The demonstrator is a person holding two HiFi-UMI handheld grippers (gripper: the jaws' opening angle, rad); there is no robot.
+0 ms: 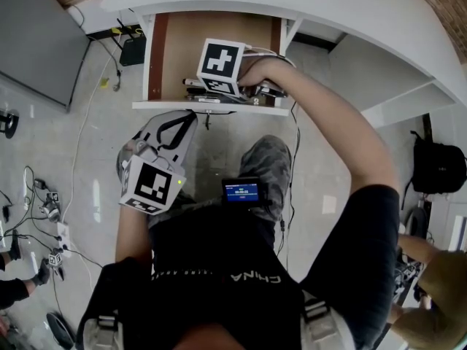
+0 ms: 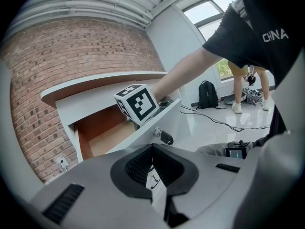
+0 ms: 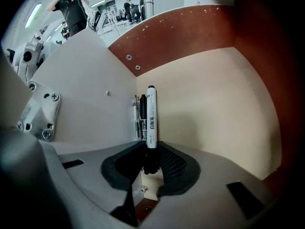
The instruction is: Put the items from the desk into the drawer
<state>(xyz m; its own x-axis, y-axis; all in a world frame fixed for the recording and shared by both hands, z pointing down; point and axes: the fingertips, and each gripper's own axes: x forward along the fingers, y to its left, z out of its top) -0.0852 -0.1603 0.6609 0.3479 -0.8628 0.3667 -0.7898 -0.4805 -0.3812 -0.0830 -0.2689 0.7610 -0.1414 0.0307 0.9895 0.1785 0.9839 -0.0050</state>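
A person's right gripper [image 3: 151,163] reaches into the open drawer [image 1: 175,49] under a white desk [image 1: 328,6]. Its jaws pinch the dark end of a white marker [image 3: 151,118] – the marker points away along the drawer's pale floor, just beside a few pens [image 3: 139,116] lying against the grey side wall. The left gripper [image 1: 177,128] hangs outside the drawer, near the person's lap, above a glossy floor [image 1: 95,115]. Its jaws are pressed together – nothing sits between them.

White marker [image 3: 151,118] in right claw [image 3: 151,165], inside the drawer [image 3: 209,104].
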